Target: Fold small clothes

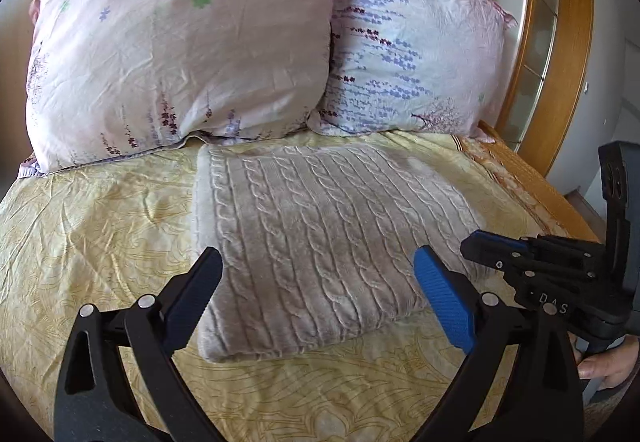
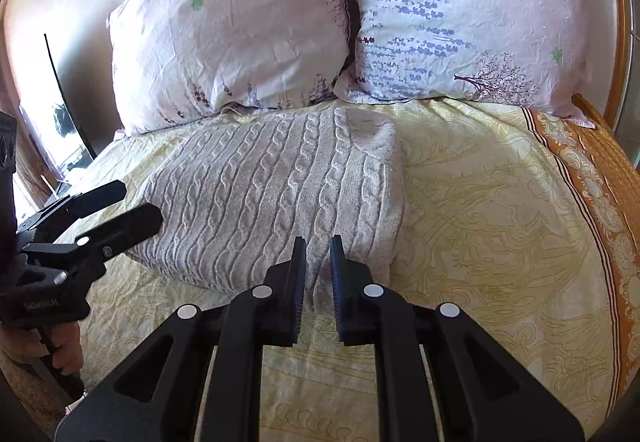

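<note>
From the left wrist, the folded grey cable-knit sweater (image 1: 320, 238) lies in the middle of the frame on the yellow patterned bed sheet (image 1: 92, 226), its far edge just below two floral pillows (image 1: 180, 69) that fill the upper half. The left tool (image 1: 316, 302) spreads wide at the bottom, its fingers either side of the sweater's near corner, pressing nothing. The right tool (image 1: 476, 246) enters at the right edge, held by a hand (image 1: 608, 362), its fingers drawn together. From the right wrist, the sweater (image 2: 272, 193) sits centre-left. The right tool (image 2: 318, 274) at bottom centre is nearly closed, a fold of the sweater's near edge seemingly pinched between its fingers. The left tool (image 2: 116, 207) shows open at the left edge.
</note>
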### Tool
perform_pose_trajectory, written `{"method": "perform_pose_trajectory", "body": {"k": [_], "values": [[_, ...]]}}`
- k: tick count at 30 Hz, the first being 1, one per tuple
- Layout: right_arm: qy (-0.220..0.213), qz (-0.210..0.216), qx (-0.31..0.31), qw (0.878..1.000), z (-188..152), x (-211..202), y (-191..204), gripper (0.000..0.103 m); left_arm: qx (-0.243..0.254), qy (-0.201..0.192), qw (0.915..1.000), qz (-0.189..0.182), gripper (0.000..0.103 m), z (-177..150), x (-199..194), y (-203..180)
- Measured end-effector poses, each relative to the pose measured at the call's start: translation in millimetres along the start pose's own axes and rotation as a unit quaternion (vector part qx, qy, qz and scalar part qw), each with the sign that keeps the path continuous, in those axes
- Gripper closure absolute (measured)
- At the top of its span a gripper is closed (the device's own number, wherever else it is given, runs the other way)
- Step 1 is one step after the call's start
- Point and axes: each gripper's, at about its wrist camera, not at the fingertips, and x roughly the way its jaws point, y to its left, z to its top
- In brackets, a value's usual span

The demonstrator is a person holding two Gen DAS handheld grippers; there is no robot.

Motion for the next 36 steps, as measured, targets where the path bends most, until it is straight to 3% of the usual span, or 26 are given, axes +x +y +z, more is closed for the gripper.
{"method": "perform_pose_trajectory", "body": {"k": [5, 15, 26, 31, 33, 34, 35, 36], "values": [[0.022, -0.007, -0.009, 1.000, -2, 9, 4, 0.076, 0.004, 0.051, 0.9987, 0.000, 0.013, -10, 28, -6], [0.040, -0.045, -0.055, 0.997, -4, 19, 15, 0.074, 0.012, 0.096, 0.9951, 0.020, 0.010, -17, 47, -6], [0.053, -0.055, -0.075, 0.994, -4, 26, 18, 0.074, 0.018, 0.116, 0.9926, 0.030, 0.005, -16, 57, -8], [0.041, -0.046, -0.068, 0.996, -3, 17, 16, 0.073, 0.002, 0.082, 0.9966, 0.001, 0.004, -15, 38, -4], [0.019, -0.027, -0.025, 0.999, -3, 3, 4, 0.066, -0.006, 0.071, 0.9975, -0.005, 0.003, -17, 21, 1], [0.007, -0.024, -0.008, 1.000, -4, -4, -2, 0.053, -0.008, 0.065, 0.9978, -0.001, 0.003, -19, 13, 5], [-0.004, -0.036, 0.004, 0.999, -4, -11, -6, 0.028, -0.011, 0.061, 0.9981, 0.006, 0.002, -21, 5, 9], [-0.016, -0.058, 0.011, 0.998, -5, -18, -11, 0.015, -0.014, 0.056, 0.9982, 0.017, 0.002, -23, -2, 14]]}}
